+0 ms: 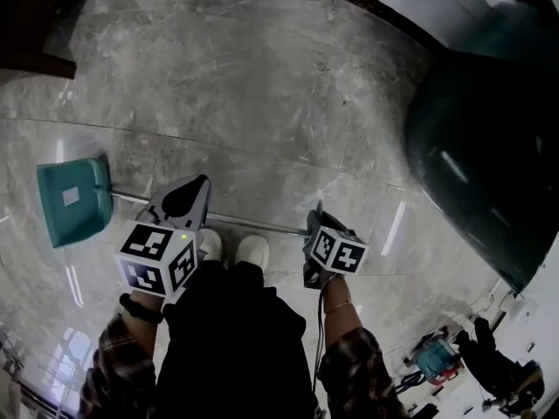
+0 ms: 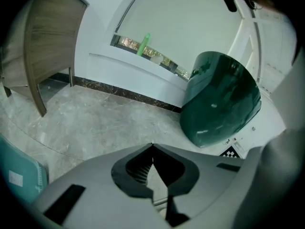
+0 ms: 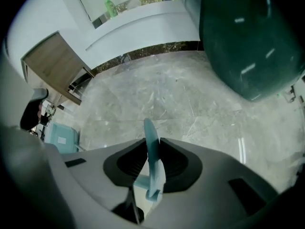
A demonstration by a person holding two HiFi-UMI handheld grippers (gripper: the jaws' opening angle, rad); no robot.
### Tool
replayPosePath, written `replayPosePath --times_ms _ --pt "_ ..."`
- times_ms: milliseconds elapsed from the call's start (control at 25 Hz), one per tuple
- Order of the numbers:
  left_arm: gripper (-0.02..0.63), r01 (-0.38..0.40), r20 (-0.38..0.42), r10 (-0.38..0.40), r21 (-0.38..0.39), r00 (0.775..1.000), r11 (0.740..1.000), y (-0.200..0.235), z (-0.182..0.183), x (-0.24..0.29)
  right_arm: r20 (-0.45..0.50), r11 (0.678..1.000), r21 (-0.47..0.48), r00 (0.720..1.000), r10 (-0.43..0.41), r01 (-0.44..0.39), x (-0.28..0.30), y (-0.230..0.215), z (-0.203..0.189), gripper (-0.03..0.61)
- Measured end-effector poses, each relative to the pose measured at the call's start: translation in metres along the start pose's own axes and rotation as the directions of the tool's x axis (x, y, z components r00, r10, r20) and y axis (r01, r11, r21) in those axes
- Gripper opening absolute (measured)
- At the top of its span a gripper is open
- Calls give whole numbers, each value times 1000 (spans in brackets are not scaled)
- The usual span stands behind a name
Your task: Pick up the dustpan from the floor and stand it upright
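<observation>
Item: dustpan [image 1: 74, 201], pan end low at left above floor [image 1: 262, 103]. Right hand-held gripper [image 3: 151, 142] pinches teal handle tip [image 3: 152, 168]. Left hand-held gripper [image 2: 152, 148], tips together, rings shaft [image 1: 253, 225]. Hazard: narrow pinch; heavy pan end could swing and twist free.

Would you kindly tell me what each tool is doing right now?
Left tool: closed, tips together, around the dustpan's metal pole.
Right tool: closed on the dustpan's teal handle end.

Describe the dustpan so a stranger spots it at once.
Over the grey marble floor, look left from the big dark green rounded shape. The teal plastic dustpan is the flat scoop at far left, the only thing with a thin metal handle.
</observation>
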State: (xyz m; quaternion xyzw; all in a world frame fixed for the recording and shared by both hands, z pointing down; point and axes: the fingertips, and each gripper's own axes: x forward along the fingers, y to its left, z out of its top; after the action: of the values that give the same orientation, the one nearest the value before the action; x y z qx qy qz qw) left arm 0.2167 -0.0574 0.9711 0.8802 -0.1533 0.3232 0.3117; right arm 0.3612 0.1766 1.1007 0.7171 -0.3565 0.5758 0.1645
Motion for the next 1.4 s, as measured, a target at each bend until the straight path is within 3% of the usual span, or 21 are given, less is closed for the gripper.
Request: replayPosePath --times_ms 440,720,920,1120,1400 --pt "12 37 59 -37 2 998 999 -95 126 -134 81 996 12 992 -94 94 -210 28 71 103" --pt "12 25 144 -21 -25 989 999 -126 193 -212 101 998 -2 992 -70 71 -295 80 105 118" --pt "12 0 197 9 -50 980 999 -132 213 -258 104 997 -79 994 22 -14 -324 136 122 130" --pt "12 -24 216 47 -107 975 994 -128 217 -316 93 984 -35 980 175 -172 -358 200 133 130" --pt "12 -67 275 110 -163 955 984 -115 227 -394 99 966 -116 965 243 -231 -391 288 143 130"
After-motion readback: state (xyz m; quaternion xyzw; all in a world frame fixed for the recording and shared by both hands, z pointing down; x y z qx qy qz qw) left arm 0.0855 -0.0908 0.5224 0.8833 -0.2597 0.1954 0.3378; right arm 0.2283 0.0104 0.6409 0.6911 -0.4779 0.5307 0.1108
